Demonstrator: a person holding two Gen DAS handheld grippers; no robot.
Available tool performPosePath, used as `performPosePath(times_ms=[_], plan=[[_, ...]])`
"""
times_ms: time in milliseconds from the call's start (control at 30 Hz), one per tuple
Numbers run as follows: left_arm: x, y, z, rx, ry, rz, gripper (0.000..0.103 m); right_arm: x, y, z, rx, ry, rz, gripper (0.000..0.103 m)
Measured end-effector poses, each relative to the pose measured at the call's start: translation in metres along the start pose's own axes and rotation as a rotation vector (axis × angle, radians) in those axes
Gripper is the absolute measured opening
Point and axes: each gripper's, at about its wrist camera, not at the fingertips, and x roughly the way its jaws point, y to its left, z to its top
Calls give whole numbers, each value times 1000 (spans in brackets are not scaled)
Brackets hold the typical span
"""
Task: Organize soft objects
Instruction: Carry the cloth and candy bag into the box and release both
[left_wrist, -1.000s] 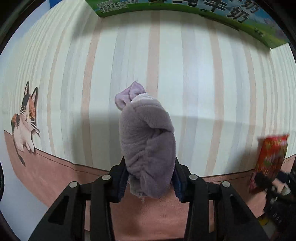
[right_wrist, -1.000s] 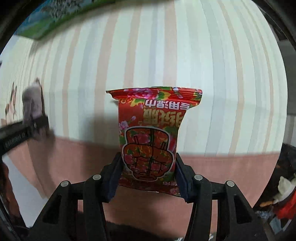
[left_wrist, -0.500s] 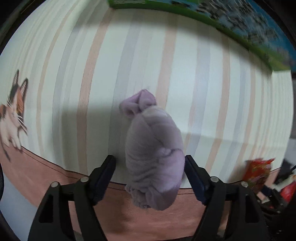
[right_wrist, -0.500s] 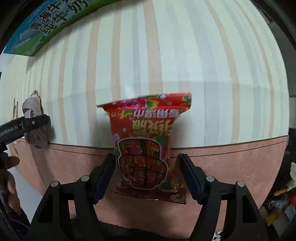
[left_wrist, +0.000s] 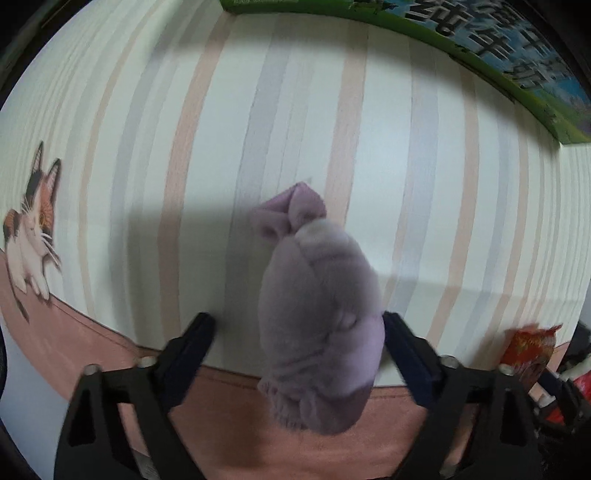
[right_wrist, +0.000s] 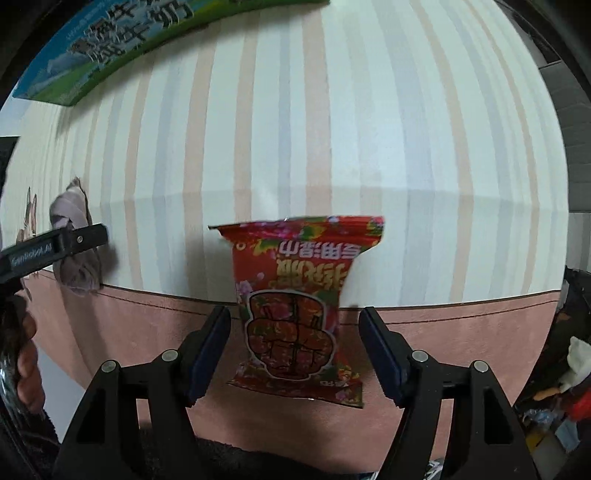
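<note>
Between the spread fingers of the left gripper (left_wrist: 297, 354): rolled purple sock (left_wrist: 319, 314), released onto the striped tablecloth (left_wrist: 424, 155). Right gripper (right_wrist: 295, 350): likewise wide open, red wipes packet (right_wrist: 299, 306) set down flat, near the cloth's pink border. Beyond: green carton (right_wrist: 122, 44).

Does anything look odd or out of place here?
Yes. The purple plush sock and the red packet sit between open fingers with visible gaps, so neither is clamped. The packet's print is upside down in the right wrist view.
</note>
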Motion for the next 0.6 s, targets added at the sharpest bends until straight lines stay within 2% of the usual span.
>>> performPosePath(times_ms=[67, 100, 133, 200, 233, 267, 300, 400, 467, 600], plan=[[-7, -6, -10, 27, -11, 6, 59, 5, 3, 1, 5, 13, 1, 74], [-10, -9, -14, 44, -15, 9, 51, 9, 4, 3, 7, 22, 0, 74], [-12, -14, -17, 61, -16, 14, 35, 12, 5, 4, 7, 26, 0, 76], [-12, -23, -23, 89, -14, 25, 33, 13, 13, 7, -22, 15, -39, 70], [-14, -28, -24, 102, -18, 30, 31, 13, 19, 9, -46, 4, -71, 56], [-16, -32, -26, 116, -25, 32, 30, 10, 25, 9, -79, -10, -108, 49], [-19, -39, -29, 128, -32, 31, 30, 6, 32, 8, -97, -20, -104, 49], [-44, -48, -37, 152, -53, 2, 30, -10, 34, 5, -101, -26, -45, 48], [-70, -50, -36, 173, -95, -28, 30, -35, 37, 10, -85, -45, 58, 48], [-138, -50, -12, 199, -164, -97, 30, -101, 46, 32, -97, -145, 188, 48]])
